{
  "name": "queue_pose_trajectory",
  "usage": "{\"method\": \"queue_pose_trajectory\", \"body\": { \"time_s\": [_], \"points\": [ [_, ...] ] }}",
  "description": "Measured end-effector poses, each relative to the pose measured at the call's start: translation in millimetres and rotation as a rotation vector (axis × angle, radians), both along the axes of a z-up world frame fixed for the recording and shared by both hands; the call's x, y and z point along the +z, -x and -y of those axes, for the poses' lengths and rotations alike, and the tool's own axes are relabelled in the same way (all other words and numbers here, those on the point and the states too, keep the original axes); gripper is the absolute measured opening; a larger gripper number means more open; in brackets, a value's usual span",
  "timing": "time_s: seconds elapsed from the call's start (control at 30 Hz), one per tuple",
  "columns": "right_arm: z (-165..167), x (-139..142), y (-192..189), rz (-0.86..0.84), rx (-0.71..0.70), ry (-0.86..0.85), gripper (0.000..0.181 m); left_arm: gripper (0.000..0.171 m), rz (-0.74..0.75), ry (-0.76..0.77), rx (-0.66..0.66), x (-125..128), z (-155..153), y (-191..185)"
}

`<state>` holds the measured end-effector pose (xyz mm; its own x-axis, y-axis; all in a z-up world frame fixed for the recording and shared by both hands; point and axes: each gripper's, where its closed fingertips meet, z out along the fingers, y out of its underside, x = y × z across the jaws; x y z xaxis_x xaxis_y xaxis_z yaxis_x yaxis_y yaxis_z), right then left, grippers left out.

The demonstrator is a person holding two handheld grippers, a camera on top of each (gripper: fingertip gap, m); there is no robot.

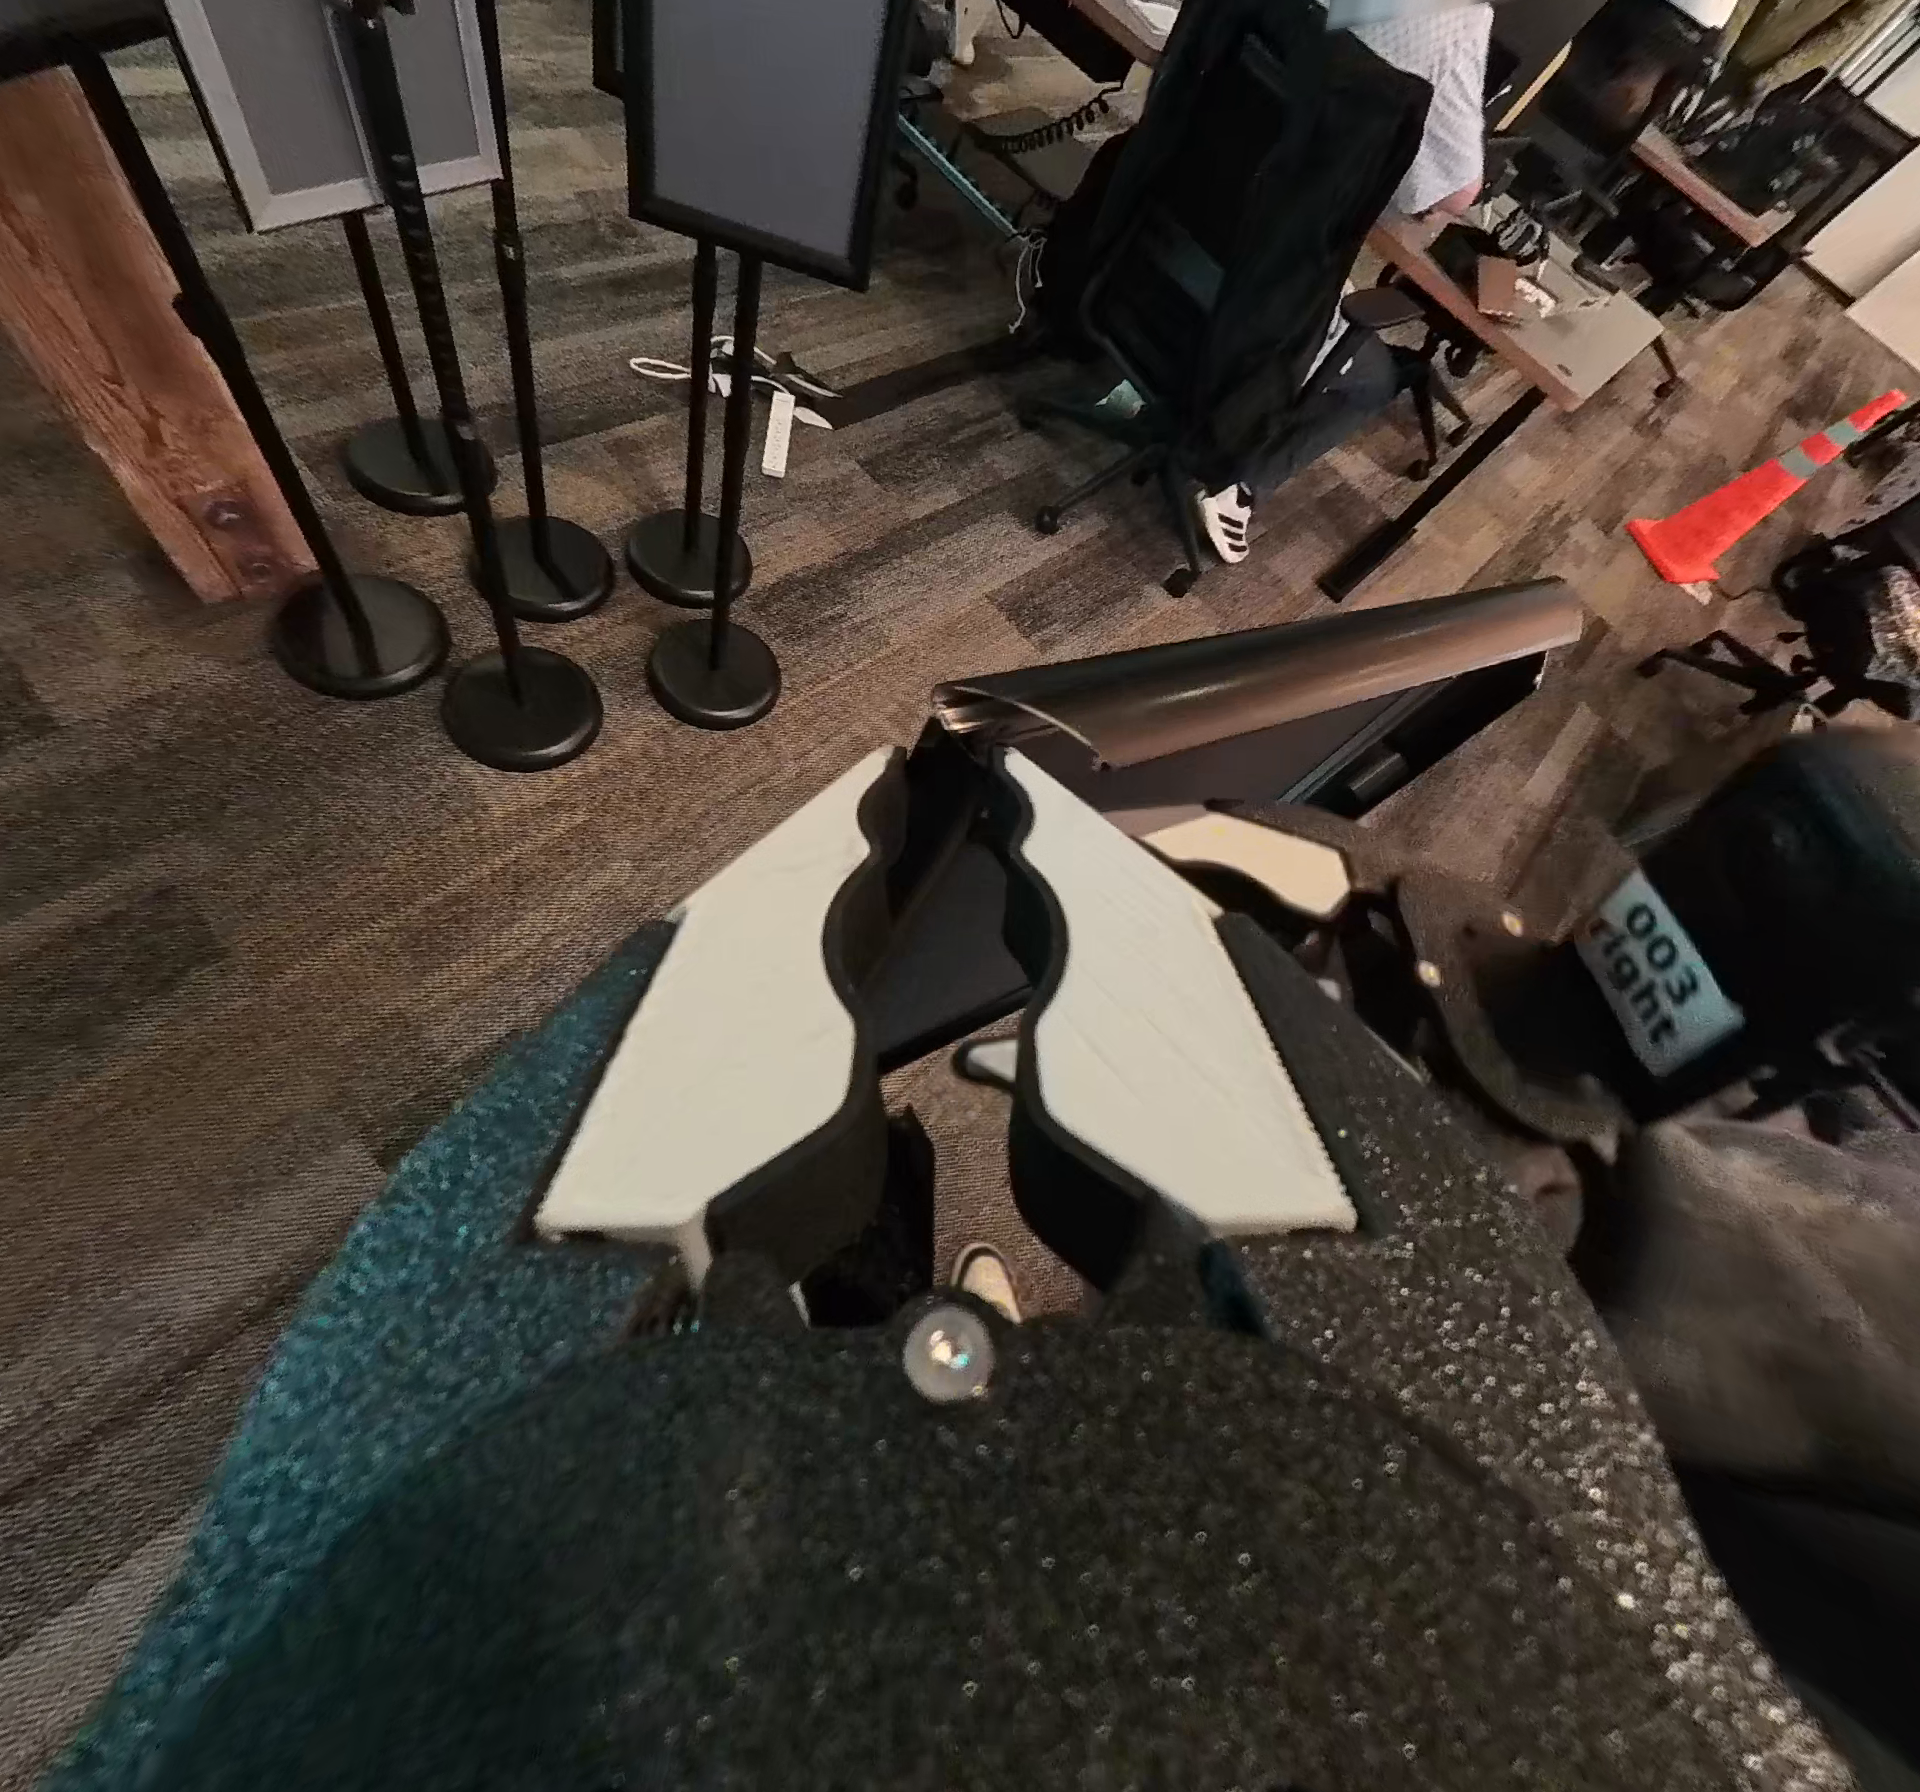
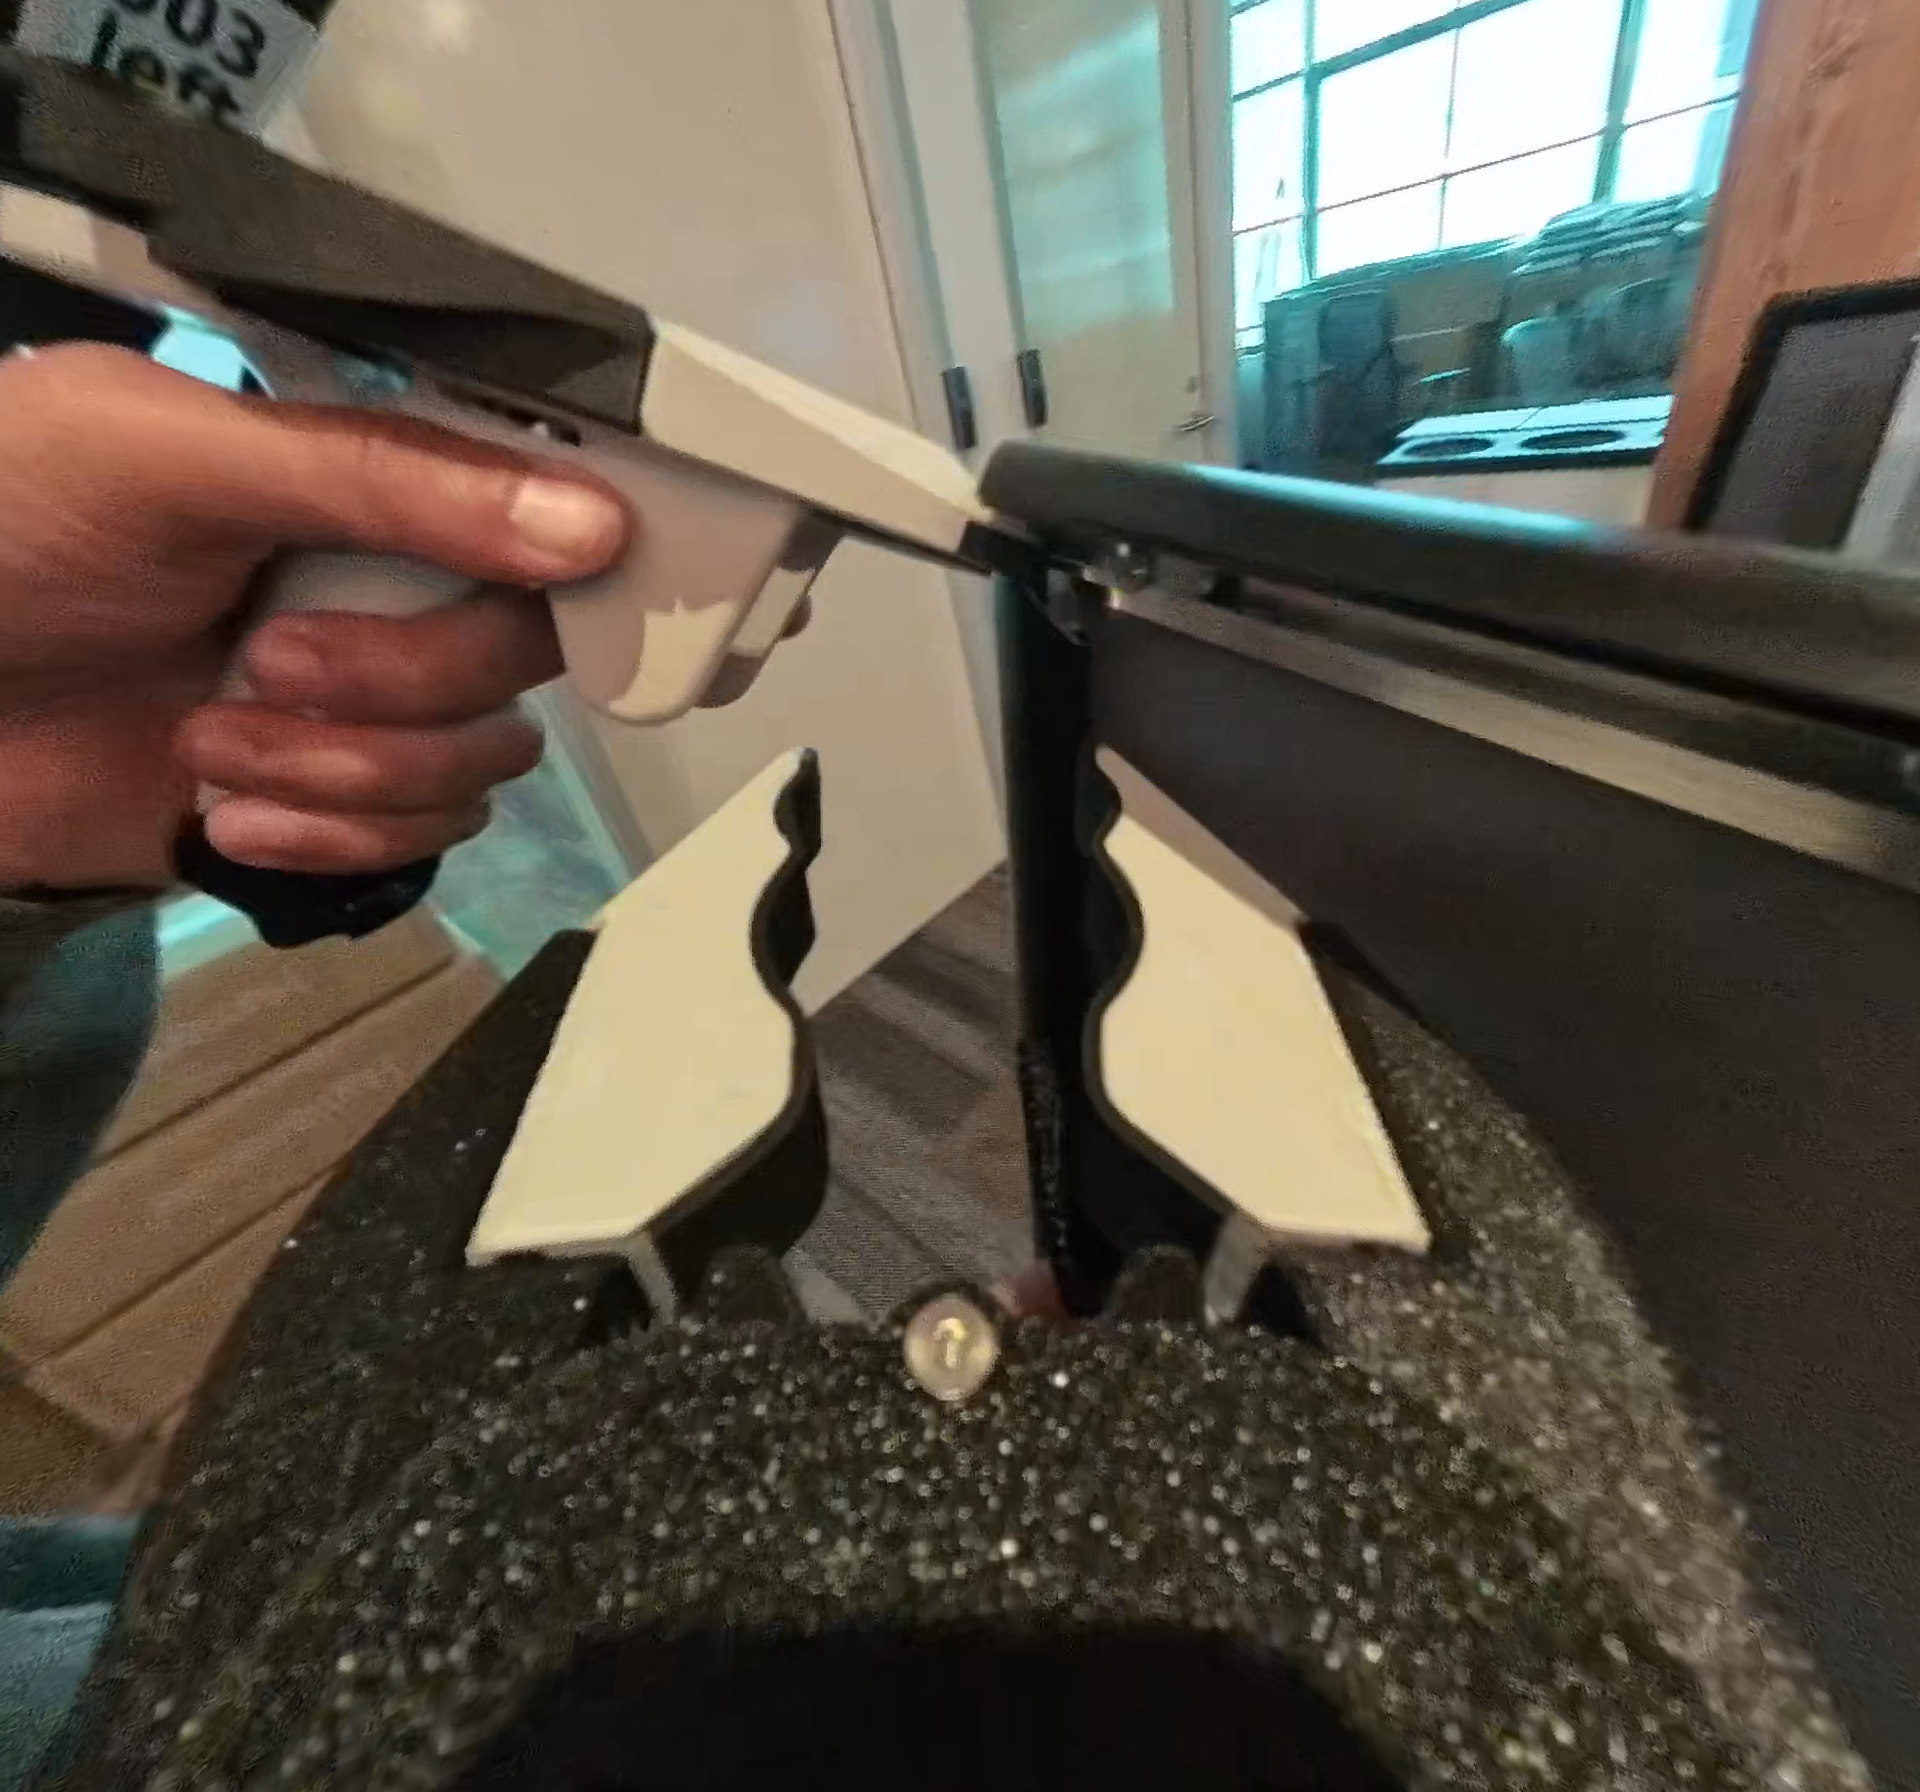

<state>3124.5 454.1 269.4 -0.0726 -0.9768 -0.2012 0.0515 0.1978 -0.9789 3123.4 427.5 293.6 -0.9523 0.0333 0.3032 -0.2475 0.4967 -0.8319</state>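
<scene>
A black sign frame with a rounded top rail (image 1: 1299, 672) is at the centre of the left wrist view. My left gripper (image 1: 948, 766) is shut on the frame's near corner, where the rail meets the side edge. In the right wrist view the same rail (image 2: 1455, 537) runs to the right, and the left gripper (image 2: 966, 521), held by a hand (image 2: 312, 579), pinches its end. My right gripper (image 2: 953, 771) is open around the frame's upright side edge (image 2: 1049, 859). That edge lies close to the right finger (image 2: 1226, 1015). The right gripper's body (image 1: 1558, 963) sits just right of the left one.
Several black sign stands with round bases (image 1: 520, 703) stand on the carpet at the left beside a wooden post (image 1: 104, 340). A person sits on an office chair (image 1: 1226, 236) at a desk. An orange cone (image 1: 1756, 495) lies at the right. White doors (image 2: 727, 184) and a window (image 2: 1475, 80) are behind. Left and right tips are no more than a few centimetres apart.
</scene>
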Motion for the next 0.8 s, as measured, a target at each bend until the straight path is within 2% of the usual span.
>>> {"method": "queue_pose_trajectory", "body": {
  "time_s": [0.17, 0.3, 0.47, 0.8],
  "points": [
    [7, 0, 5, 0.023, 0.134, -0.089, 0.026, 0.014, 0.021, -0.006, -0.031, 0, -2, 2],
    [12, -2, 4, -0.004, 0.172, -0.048, 0.011, 0.014, 0.031, -0.018, -0.052, 0, -2, 2],
    [16, -3, 2, 0.015, 0.178, 0.016, 0.000, 0.014, 0.026, -0.035, -0.089, 0, -3, 2],
    [9, -2, 4, 0.062, 0.253, 0.067, 0.000, 0.015, 0.018, -0.074, -0.151, -1, -7, 2]
  ]
}}
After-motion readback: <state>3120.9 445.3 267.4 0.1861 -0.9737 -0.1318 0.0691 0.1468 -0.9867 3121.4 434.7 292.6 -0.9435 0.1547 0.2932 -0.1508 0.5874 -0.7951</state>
